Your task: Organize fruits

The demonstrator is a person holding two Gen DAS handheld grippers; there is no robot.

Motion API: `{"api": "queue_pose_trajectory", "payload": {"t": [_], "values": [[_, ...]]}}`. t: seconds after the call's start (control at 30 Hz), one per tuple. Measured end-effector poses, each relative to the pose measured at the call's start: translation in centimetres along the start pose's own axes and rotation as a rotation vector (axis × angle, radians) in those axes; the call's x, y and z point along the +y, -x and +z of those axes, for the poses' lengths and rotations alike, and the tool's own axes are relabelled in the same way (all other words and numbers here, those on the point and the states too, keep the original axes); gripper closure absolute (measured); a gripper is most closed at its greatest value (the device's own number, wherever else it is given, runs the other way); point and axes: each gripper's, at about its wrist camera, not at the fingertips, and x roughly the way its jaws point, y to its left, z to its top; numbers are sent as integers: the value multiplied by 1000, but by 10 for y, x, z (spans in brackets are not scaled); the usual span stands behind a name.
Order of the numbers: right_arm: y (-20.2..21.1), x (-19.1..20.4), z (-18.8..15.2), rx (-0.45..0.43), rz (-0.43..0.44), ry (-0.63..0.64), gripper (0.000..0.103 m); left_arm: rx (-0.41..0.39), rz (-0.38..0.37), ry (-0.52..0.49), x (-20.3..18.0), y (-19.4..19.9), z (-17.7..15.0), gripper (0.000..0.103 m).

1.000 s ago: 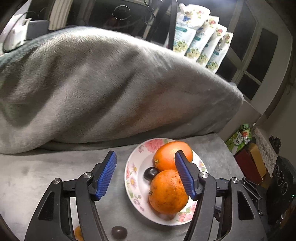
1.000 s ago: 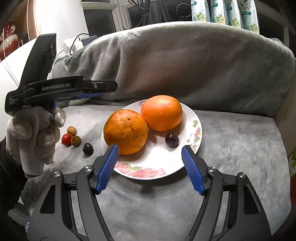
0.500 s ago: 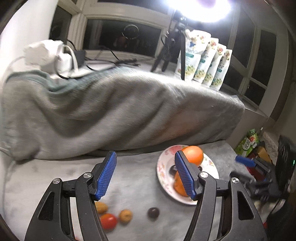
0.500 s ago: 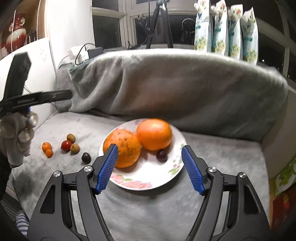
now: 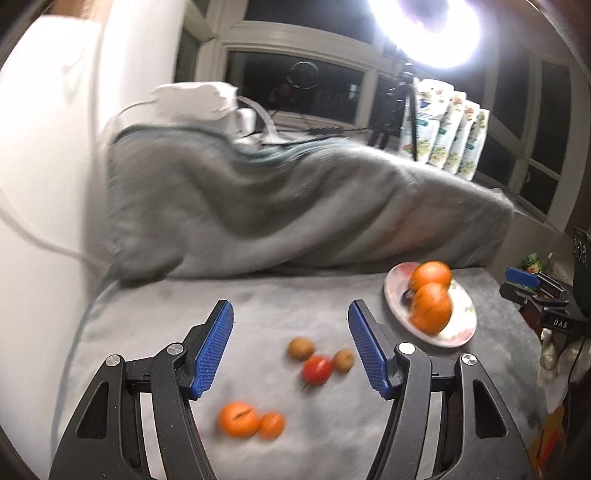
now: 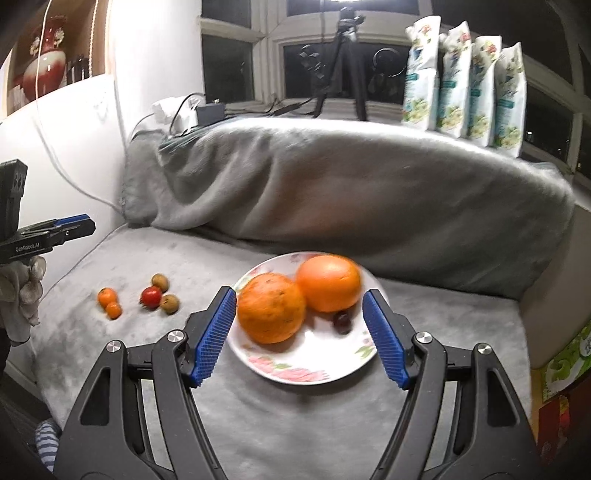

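I'm seeing a white plate [image 6: 295, 371] showing pink flowers, two oranges [image 6: 271, 312] glowing orange, a red tomato [image 6: 151, 296], a grey blanket [image 6: 332, 184], blue-padded black tongs [image 6: 299, 334].

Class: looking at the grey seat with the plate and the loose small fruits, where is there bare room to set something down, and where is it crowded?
Free: the grey seat in front of the plate, and the strip between the small fruits and the draped blanket. Crowded: the plate, with two oranges and a dark fruit, and the loose fruit cluster on the left.

A lamp [image 5: 424, 33] above the dark windows [image 6: 332, 74] glares white. The left wrist view is motion-blurred. Fisheye bending darkens both pictures' corners.
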Motion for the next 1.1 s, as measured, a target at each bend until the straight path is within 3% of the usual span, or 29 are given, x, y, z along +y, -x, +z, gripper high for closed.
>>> {"api": "queue_pose_trajectory", "payload": {"t": [0.13, 0.33, 0.4, 0.47, 0.7, 1.1], "values": [[-10, 17, -4, 27, 52, 5, 29, 14, 50, 10, 16, 8, -19, 45], [-30, 46, -6, 66, 142, 33, 30, 59, 67, 69, 37, 10, -49, 58], [-37, 55, -7, 79, 165, 46, 36, 74, 65, 84, 41, 10, -57, 65], [-47, 63, -8, 104, 194, 55, 44, 87, 59, 86, 42, 8, -64, 66], [-76, 88, -13, 168, 251, 83, 54, 137, 35, 116, 48, -6, -78, 66], [-121, 119, -10, 247, 328, 117, 56, 194, -36, 184, 57, -24, -89, 66]]}}
